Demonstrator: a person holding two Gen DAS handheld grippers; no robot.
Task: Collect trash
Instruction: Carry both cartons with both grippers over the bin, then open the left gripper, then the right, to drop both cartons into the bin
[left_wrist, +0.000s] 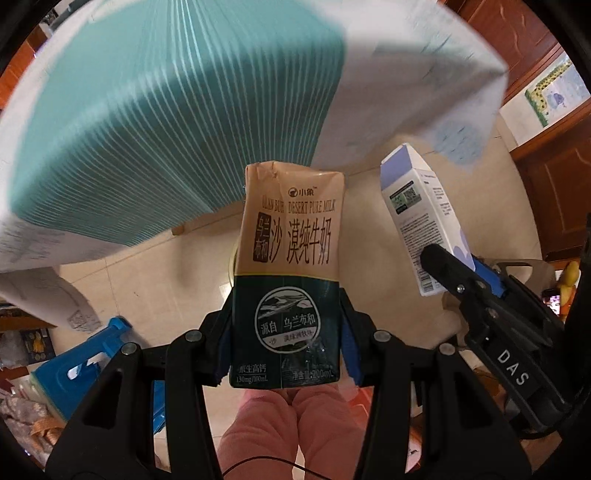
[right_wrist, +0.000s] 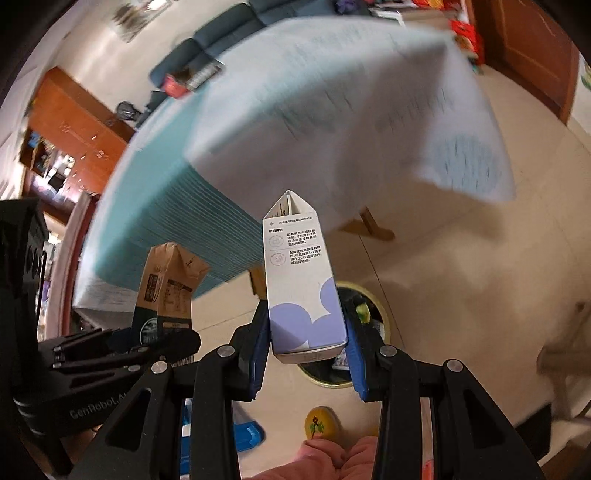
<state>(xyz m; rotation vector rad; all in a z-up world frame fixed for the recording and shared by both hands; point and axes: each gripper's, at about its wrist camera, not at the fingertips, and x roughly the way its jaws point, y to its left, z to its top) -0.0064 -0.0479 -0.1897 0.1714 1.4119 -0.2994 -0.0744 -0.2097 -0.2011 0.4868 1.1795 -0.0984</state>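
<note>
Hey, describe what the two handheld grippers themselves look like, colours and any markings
Both are black plastic scissor-style linkages with silver rivet pins and blue finger pads. The left gripper shows "GenRobot.AI" lettering on its body in the right wrist view; the right gripper carries white "DAS" lettering in the left wrist view. A thin black cable trails below.

1. Your left wrist camera sits just behind the left gripper, tilted down toward the floor, close up on the milk carton at its centre.
2. Your right wrist camera sits just behind the right gripper, also looking down, with the white box close in front.
3. Both views share the table, the floor and each other: the right gripper shows at 3 o'clock in the left view, the left at 9 o'clock in the right.
</note>
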